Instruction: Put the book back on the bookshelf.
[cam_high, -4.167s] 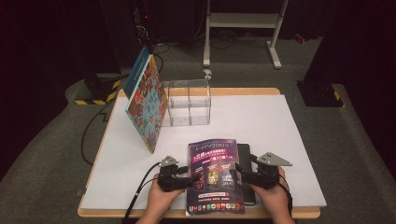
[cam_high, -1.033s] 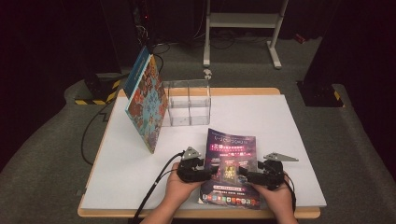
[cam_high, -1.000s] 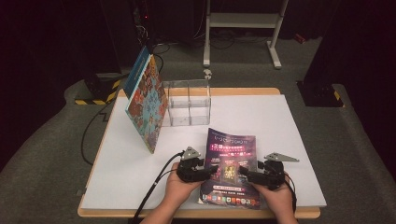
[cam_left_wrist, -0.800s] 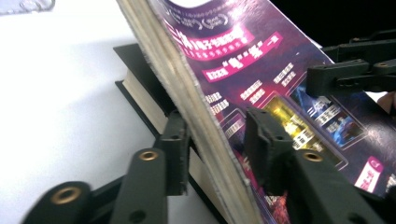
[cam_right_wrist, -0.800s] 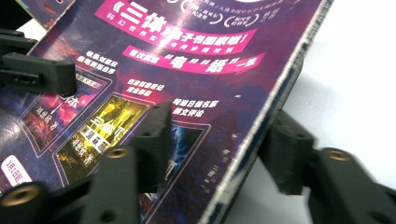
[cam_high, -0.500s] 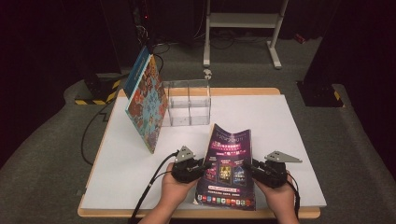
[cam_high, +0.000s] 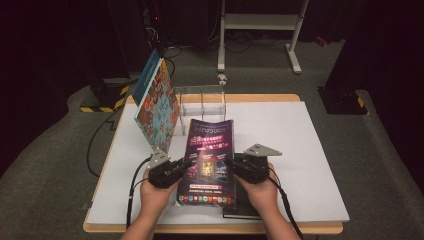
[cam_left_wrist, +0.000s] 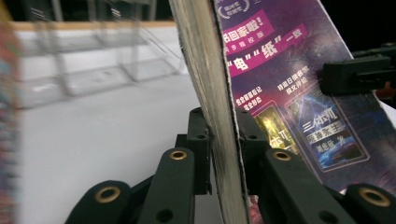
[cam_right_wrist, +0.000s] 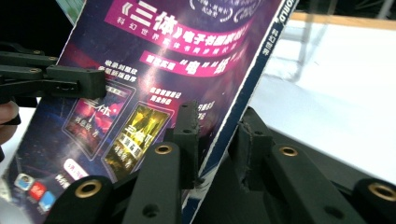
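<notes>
**Magazine pinched at both side edges, raised off the table**

Held between the two grippers near the front of the white table: a purple magazine, cover facing up toward the high camera, far end tilted up toward the clear plastic rack. Clamped on its left edge by the left gripper, jaws having just been closing, pads now pressed on either side of the page block. Clamped on its right edge, the spine side, by the right gripper, jaws likewise having just been closing, one pad on the cover and one behind the spine. Seen across the cover in each gripper view: the other gripper's black jaw. Partly covered by the magazine's near right corner, lying flat on the table: a dark book. Standing at the far left of the table, leaning just beside the rack: a colourful patterned book, well apart from the magazine.
</notes>
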